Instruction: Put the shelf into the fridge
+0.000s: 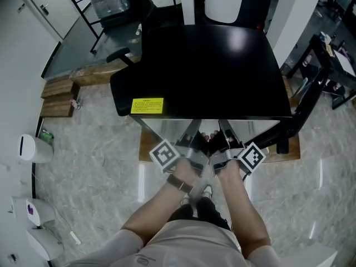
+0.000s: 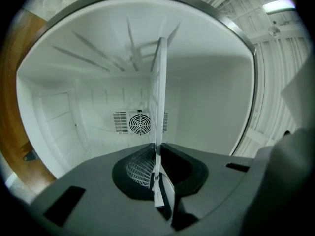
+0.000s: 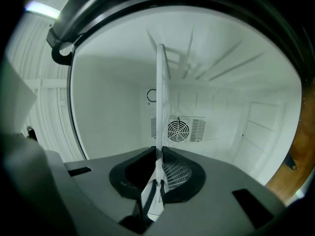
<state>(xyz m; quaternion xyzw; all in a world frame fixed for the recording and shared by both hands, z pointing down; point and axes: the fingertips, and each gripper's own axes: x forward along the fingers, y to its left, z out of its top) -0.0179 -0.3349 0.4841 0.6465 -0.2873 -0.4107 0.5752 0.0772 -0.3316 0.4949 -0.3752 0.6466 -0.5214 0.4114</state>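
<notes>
**Shelf insertion under way: both grippers clamped on it, inside the cavity**

Head view: one black fridge is seen from above, with one yellow label at the near left of its top. The left gripper and right gripper are reached in side by side under the near edge of that top. Jaw tips and shelf are hidden here.

Left gripper view: one shelf is seen edge-on as a thin white plate. Its near edge is pinched between the jaws, which are closed down onto it. It runs toward the far wall, where one fan grille is mounted. White cavity walls are seen all round, so the shelf is placed inside the fridge. It is judged not yet seated.

Right gripper view: the same shelf is clamped likewise at its near edge by the right jaws. The same grille is seen behind it.

Step judged: mid-insertion.

Next move: the shelf is to be levelled, lined up with the side supports and pushed far until seated. Both grips are to be released only then. The supports cannot be clearly made out.

Count: 1 fridge, 1 shelf, 2 grippers, 1 grille, 1 label.
</notes>
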